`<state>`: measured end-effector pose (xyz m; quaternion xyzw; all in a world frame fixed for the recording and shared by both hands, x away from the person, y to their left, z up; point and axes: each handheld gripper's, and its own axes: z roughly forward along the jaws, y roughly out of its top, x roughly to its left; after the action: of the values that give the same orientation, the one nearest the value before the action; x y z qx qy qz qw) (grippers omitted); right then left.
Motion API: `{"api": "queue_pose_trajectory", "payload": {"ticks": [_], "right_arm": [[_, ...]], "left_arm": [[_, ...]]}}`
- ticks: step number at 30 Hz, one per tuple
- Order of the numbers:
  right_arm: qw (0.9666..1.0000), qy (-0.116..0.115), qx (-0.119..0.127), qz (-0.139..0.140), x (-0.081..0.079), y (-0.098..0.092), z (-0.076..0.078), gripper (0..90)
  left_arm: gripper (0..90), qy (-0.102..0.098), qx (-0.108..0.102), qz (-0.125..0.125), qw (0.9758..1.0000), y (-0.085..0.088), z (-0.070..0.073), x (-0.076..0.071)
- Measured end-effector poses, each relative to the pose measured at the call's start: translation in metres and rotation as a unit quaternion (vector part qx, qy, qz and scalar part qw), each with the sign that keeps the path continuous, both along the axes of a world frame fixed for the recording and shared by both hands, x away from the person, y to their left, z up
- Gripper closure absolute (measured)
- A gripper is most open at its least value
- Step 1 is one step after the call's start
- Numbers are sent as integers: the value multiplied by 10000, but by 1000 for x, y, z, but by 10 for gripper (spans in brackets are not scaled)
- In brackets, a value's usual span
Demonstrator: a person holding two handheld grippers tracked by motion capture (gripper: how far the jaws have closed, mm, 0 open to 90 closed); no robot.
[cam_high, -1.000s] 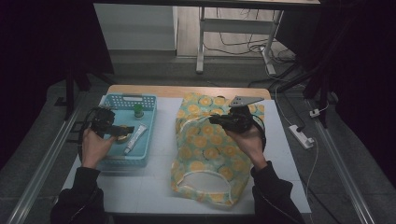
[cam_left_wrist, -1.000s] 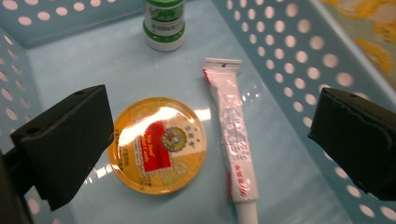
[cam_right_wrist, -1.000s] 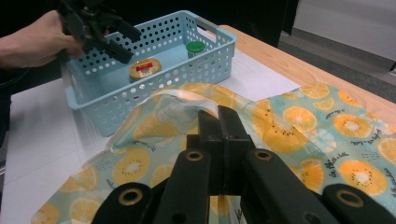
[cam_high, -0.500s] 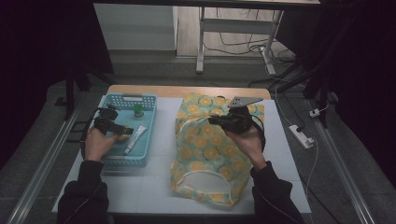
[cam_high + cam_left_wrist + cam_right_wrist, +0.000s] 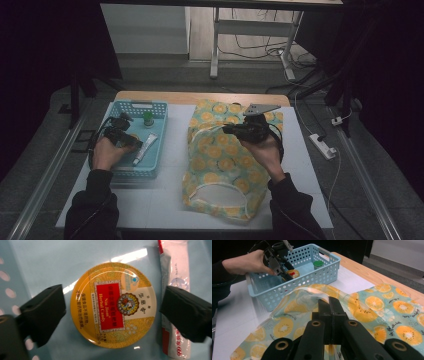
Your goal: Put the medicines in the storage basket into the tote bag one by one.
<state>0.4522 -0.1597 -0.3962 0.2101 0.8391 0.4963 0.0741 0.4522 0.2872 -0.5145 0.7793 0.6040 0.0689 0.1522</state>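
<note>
While the high view hides it under the hand, the left gripper [image 5: 112,308] view shows wide-open jaws flanking a round glossy candy tin [image 5: 113,305] in the perforated blue basket [image 5: 131,172]. Right gripper [image 5: 329,305] pinches the fruit-print bag [image 5: 220,165].

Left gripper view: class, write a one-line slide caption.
Open tongs straddle a yellow herbal candy tin on the blue basket floor, beside a tube.
</note>
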Motion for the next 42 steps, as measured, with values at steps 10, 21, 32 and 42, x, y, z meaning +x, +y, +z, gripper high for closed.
{"api": "queue_pose_trajectory", "payload": {"ticks": [10,21,32,42], "right_arm": [[10000,14,40,-6,0,-1,1,900],[10000,-41,54,-8,-1,-2,1,900],[9998,-188,-40,54,-2,-1,0,900],[9998,-176,-3,29,-2,-1,0,900]], "left_arm": [[199,-53,180,155,9997,-2,2,-2],[200,-641,-115,220,9976,0,20,-12],[200,-1229,-638,71,9903,3,43,-29],[201,-1484,-838,-339,9848,-10,60,-40]]}}
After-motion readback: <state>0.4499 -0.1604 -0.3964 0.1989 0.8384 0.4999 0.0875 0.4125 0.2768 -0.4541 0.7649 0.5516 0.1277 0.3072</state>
